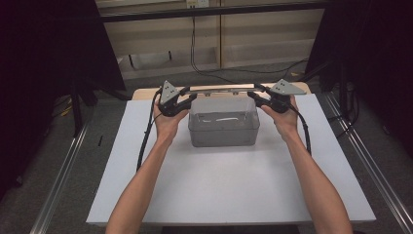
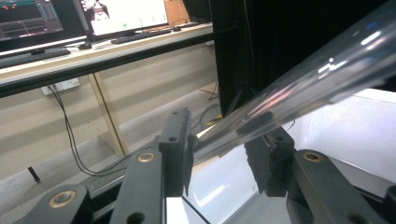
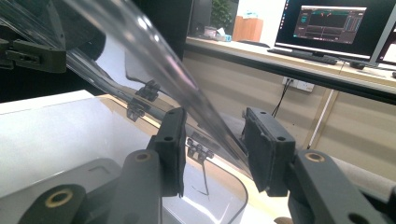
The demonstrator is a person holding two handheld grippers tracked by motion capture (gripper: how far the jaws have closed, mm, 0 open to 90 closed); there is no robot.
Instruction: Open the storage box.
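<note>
A clear plastic box [image 1: 224, 130] stands at the back middle of the white board [image 1: 219, 190]. Its hinged clear lid [image 1: 221, 90] is lifted and stands tilted above the box's far edge. My left gripper [image 1: 187, 98] grips the lid's left end, and my right gripper [image 1: 255, 96] grips its right end. In the left gripper view the lid [image 2: 327, 65] runs down between the jaws of the left gripper [image 2: 219, 137], whose pads press on its rim. In the right gripper view the lid [image 3: 140, 42] passes between the pads of the right gripper [image 3: 212, 137], with small hinges [image 3: 198, 150] below.
A wooden table edge [image 1: 141, 92] shows behind the board. Metal rails [image 1: 58, 180] run along the floor on both sides, and black curtains [image 1: 48, 48] stand left and right. A desk with monitors [image 3: 327, 23] lies beyond the table. Cables [image 1: 146, 141] trail from both grippers.
</note>
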